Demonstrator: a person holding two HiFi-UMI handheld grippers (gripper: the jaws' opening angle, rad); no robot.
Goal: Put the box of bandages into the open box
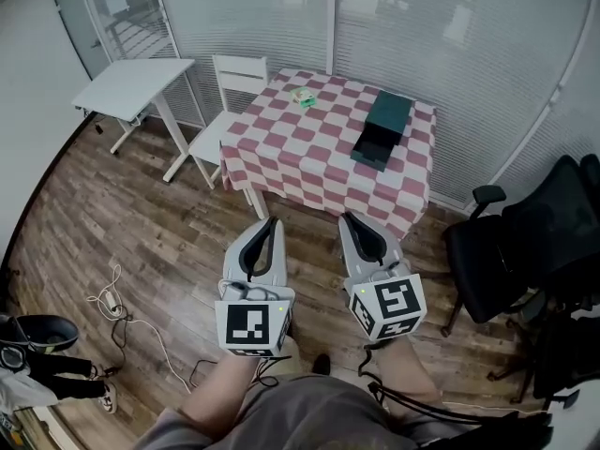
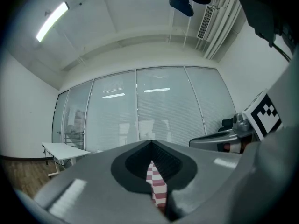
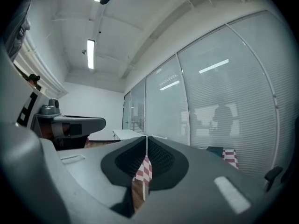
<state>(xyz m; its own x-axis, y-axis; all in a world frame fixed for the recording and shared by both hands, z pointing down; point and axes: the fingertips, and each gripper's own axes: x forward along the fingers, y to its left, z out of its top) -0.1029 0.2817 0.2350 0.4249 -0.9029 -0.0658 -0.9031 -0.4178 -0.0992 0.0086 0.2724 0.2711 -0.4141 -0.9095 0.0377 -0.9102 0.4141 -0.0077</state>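
The box of bandages (image 1: 302,97) lies near the top centre of the head view, on the far left part of a table (image 1: 281,172) covered in a red-and-white checked cloth (image 1: 309,148). It is well apart from both grippers, which are held level in the lower middle of the frame over the wooden floor (image 1: 141,242). The left gripper (image 1: 271,223) is below the box, the right gripper (image 1: 348,217) below and to its right.

Each gripper's own view shows its jaws brought together at the tips, the left (image 2: 152,143) and the right (image 3: 146,138), with nothing between them and nothing touched. Only a strip of checked cloth shows through the gap below the tips.

The bandage box is small and pale with green print. To its right on the cloth sits the dark green open box (image 1: 382,127).
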